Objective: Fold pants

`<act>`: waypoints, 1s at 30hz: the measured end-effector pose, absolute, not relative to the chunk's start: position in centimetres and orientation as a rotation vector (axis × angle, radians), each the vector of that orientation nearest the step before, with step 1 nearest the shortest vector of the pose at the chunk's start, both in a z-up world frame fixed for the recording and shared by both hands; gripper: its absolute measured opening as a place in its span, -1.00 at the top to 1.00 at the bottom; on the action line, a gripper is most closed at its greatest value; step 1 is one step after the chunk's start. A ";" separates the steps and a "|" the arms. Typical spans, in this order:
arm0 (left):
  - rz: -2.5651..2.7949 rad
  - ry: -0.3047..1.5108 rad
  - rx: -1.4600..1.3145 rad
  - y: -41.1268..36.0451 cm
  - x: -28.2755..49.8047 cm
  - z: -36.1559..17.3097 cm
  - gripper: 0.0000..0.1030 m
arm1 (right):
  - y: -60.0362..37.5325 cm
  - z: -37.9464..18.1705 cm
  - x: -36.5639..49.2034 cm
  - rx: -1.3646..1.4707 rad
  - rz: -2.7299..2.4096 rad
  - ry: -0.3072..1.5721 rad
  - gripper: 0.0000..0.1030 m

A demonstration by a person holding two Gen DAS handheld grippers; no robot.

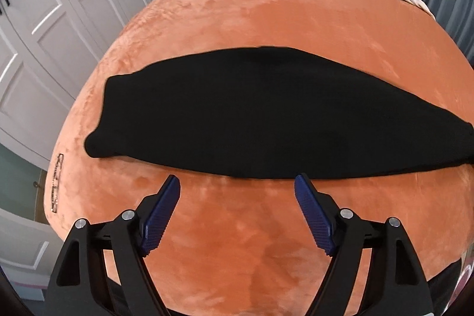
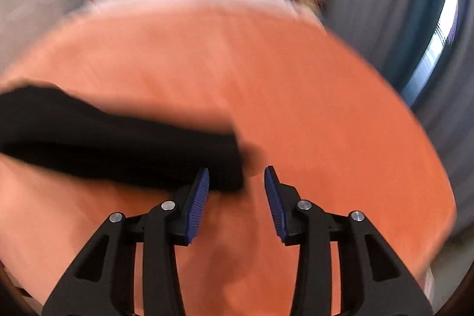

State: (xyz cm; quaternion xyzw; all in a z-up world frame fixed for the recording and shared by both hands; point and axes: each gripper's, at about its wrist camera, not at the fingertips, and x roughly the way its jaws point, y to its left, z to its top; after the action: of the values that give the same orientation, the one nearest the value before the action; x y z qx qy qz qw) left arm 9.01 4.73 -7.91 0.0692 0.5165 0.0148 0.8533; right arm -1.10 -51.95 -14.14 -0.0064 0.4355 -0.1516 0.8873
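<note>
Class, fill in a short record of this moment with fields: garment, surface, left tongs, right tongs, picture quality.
garment: black pants lying flat in a long strip
surface: orange plush blanket
left tongs: open, holding nothing, just short of the near edge
right tongs: open, at the strip's right end
picture quality: right view blurred

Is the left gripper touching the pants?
Apart. In the left wrist view, orange blanket shows between the open left gripper and the pants.
</note>
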 end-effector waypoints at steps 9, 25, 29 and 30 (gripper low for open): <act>-0.070 1.093 0.175 0.0 8.6 -8.2 -0.49 | -55.7 -13.8 -2.8 0.642 -0.249 0.893 -0.22; 0.044 1.109 0.188 2.8 10.0 -8.9 -0.54 | -56.6 -15.3 7.1 -0.021 -0.592 1.113 0.41; 0.073 1.135 0.122 5.1 10.2 -9.6 -0.54 | -56.5 -13.3 2.9 0.214 -0.546 0.951 0.37; 0.077 1.144 0.122 5.4 10.2 -9.9 -0.54 | -56.2 -13.0 2.6 0.251 -0.515 0.947 0.37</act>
State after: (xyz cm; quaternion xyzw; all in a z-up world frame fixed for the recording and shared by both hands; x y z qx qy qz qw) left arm 10.18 5.43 -9.93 0.0578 0.5406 0.0362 0.8385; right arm 2.58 -56.18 -13.04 0.1194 0.4497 -0.2445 0.8507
